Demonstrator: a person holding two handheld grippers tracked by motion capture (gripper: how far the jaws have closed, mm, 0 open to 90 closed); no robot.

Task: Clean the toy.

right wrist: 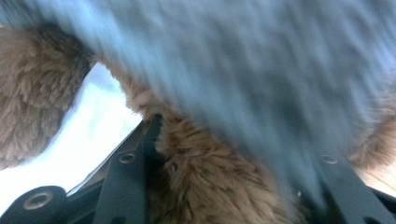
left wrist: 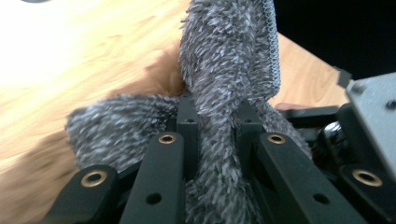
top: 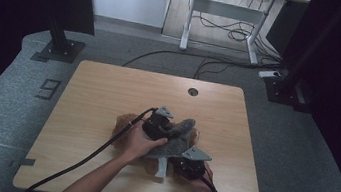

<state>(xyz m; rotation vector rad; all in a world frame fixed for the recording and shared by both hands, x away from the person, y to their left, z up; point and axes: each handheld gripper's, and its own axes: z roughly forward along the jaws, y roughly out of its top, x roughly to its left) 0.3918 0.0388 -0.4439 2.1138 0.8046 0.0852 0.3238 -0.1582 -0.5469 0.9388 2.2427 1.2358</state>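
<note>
Grey fleece garment (left wrist: 224,60) on brown plush toy (right wrist: 205,186), tabletop (top: 109,87).
Soft, light, floppy; grip edges. Left claw (left wrist: 217,126) clamped on fleece; right claw (right wrist: 233,154) half-closed around plush.

The grey cloth (top: 177,140) lies on the plush toy (top: 124,122) at the table's (top: 109,87) near middle.

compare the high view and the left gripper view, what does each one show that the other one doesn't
High view alone: the whole wooden table, a brown plush toy under the grey fabric, both forearms, the right tool, a desk and floor cables beyond. Left gripper view alone: the stitched edge of the fabric and the jaws pinching a fold of it up close. Both: the fluffy grey fabric, the left tool and the wood tabletop.
</note>
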